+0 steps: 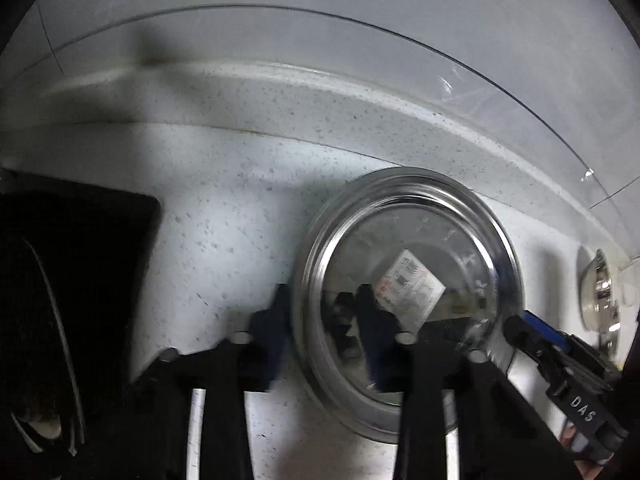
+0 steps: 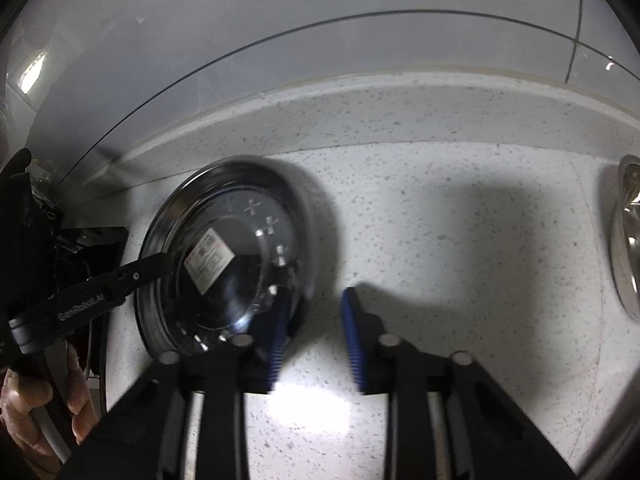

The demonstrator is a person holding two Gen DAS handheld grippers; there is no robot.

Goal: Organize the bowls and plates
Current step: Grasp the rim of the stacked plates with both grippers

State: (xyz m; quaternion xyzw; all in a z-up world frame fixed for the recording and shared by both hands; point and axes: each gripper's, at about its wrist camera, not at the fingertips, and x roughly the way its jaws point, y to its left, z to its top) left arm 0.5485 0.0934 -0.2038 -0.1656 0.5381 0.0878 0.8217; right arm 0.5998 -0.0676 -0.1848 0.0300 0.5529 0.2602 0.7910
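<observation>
A shiny steel bowl (image 1: 416,216) with a white label inside rests on the speckled counter (image 1: 224,216). My left gripper (image 1: 322,312) straddles the bowl's left rim, one finger outside and one on the inner wall, shut on the rim. In the right wrist view the same bowl (image 2: 248,184) lies left of centre. My right gripper (image 2: 314,320) stands at its lower right edge. Its left pad overlaps the rim, while bare counter shows before the right pad (image 2: 352,332), so it is open. The left gripper's finger (image 2: 152,266) crosses the bowl's far rim.
A second steel bowl (image 1: 600,292) (image 2: 628,240) stands further right on the counter. A black flat object (image 1: 72,264) lies at the left. A raised ledge (image 2: 400,100) and a tiled wall close off the back. A person's hand (image 2: 36,400) holds the left tool.
</observation>
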